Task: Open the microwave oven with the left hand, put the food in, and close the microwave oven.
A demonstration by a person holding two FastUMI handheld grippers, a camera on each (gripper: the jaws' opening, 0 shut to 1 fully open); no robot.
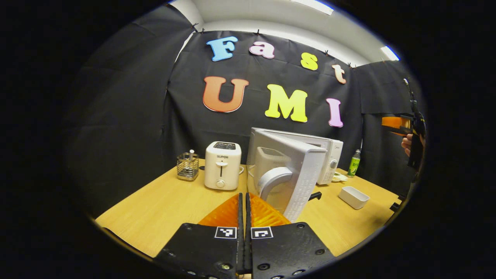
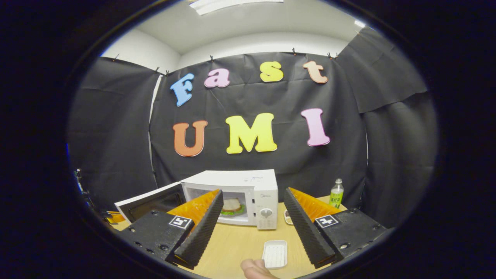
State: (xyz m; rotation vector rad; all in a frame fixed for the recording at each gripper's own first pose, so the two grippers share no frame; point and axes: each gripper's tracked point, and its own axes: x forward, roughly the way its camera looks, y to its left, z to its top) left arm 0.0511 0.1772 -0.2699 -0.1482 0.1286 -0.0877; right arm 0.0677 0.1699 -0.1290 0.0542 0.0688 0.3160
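The white microwave [image 2: 254,182] stands on the wooden table [image 2: 236,242] with its door [image 2: 151,201] swung wide to the left. Inside, a sandwich on a green plate [image 2: 231,205] rests on the oven floor. My right gripper [image 2: 254,192] is open and holds nothing, hanging back from the oven's mouth. In the left gripper view the door's outer face [image 1: 300,170] and its curved handle [image 1: 271,180] are close ahead. My left gripper [image 1: 245,201] is shut with nothing between its fingers, just left of the handle. The right gripper [image 1: 399,124] and a hand show at the far right.
A white toaster [image 1: 222,165] and a wire utensil holder [image 1: 188,166] stand left of the microwave. A small white dish [image 2: 274,254] lies in front of the oven, and a green bottle [image 2: 336,192] stands at its right. A thumb [image 2: 254,269] shows at the bottom edge.
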